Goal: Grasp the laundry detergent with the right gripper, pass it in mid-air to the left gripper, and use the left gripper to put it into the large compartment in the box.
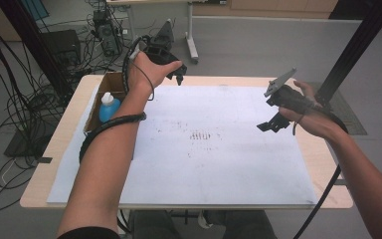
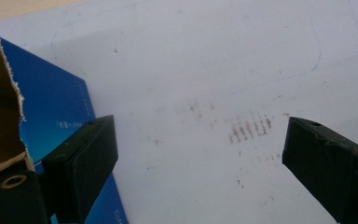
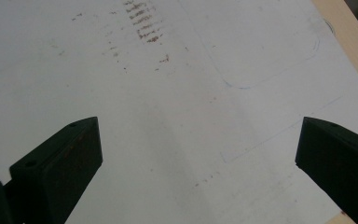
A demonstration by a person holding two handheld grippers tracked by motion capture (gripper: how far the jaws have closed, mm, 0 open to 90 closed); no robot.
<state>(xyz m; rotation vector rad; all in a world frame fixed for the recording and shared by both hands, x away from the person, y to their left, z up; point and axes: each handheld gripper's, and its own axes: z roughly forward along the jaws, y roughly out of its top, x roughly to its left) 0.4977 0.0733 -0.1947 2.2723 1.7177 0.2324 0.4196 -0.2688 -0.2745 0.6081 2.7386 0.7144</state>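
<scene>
We held the left tool (image 1: 178, 74) and right tool (image 1: 271, 124) above the white sheet (image 1: 219, 144) on the surface (image 1: 54, 144), both spread wide and empty. The bottle (image 1: 108, 107) stood upright in the cardboard box (image 1: 110, 82), nearest our left tool.

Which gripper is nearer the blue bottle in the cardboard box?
Left. The left gripper is held just beyond and beside the blue bottle in the cardboard box; the right gripper is across the white sheet.
</scene>
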